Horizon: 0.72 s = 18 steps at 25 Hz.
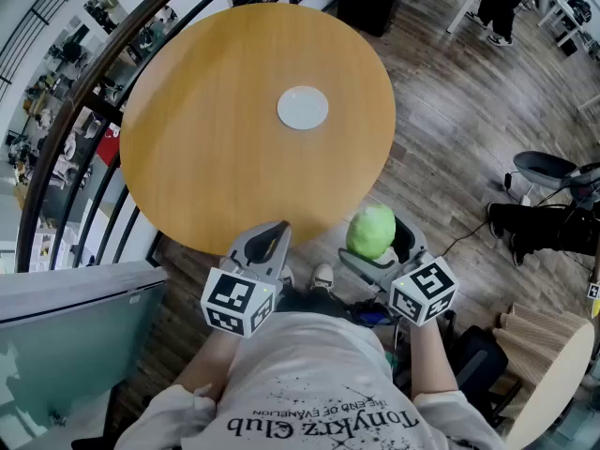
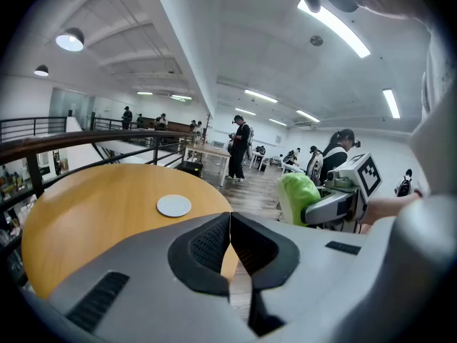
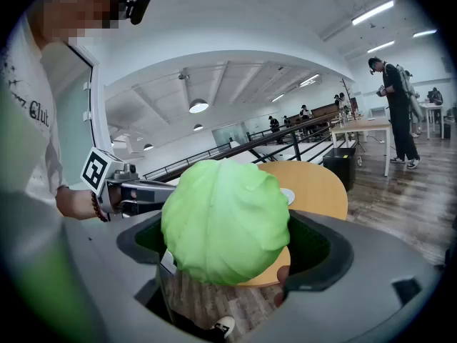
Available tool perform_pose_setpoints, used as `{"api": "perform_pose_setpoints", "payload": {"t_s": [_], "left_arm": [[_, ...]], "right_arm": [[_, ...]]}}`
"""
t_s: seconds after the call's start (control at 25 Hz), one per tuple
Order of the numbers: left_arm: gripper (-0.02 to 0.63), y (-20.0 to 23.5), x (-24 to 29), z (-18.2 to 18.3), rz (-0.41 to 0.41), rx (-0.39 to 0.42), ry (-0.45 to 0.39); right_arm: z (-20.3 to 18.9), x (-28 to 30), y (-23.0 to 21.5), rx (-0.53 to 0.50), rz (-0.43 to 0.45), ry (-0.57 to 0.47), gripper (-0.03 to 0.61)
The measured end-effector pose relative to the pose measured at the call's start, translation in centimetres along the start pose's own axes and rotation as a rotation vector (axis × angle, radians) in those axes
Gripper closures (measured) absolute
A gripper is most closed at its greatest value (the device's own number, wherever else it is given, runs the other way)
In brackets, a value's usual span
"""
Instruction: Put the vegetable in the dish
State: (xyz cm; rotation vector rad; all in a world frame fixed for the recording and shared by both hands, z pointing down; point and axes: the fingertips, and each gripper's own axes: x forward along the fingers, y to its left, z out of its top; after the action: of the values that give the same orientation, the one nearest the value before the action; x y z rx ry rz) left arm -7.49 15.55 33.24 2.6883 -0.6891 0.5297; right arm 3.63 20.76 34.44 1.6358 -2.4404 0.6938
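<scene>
A round green cabbage (image 1: 371, 232) sits between the wide-spread jaws of my right gripper (image 1: 377, 242), which is shut on it, held off the near right edge of the table. In the right gripper view the cabbage (image 3: 226, 220) fills the jaws and hides most of the table behind. The small white dish (image 1: 303, 108) lies flat near the middle of the round wooden table (image 1: 216, 148); the dish (image 2: 174, 206) also shows in the left gripper view. My left gripper (image 1: 269, 244) hovers at the table's near edge, its jaws shut with nothing between them.
A black railing (image 1: 89, 101) curves round the table's far and left side. A glass panel (image 1: 66, 345) stands at lower left. On the wood floor to the right are a chair (image 1: 547, 169) and a second round table (image 1: 553, 373). People stand far behind.
</scene>
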Motion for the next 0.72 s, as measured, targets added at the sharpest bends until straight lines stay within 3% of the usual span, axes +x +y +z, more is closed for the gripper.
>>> {"api": "perform_pose_setpoints", "payload": {"t_s": [0.36,0.72], "left_arm": [[0.591,0.7,-3.1,0.2,0.019,0.012,-0.02],[0.591,0.2,-4.6,0.0,-0.012,0.025,-0.034]], "right_arm": [[0.8,-0.2,2.3,-0.011,-0.014,-0.006,0.098],[2.2,-0.7,4.0,-0.03,-0.03,-0.043,0.098]]}}
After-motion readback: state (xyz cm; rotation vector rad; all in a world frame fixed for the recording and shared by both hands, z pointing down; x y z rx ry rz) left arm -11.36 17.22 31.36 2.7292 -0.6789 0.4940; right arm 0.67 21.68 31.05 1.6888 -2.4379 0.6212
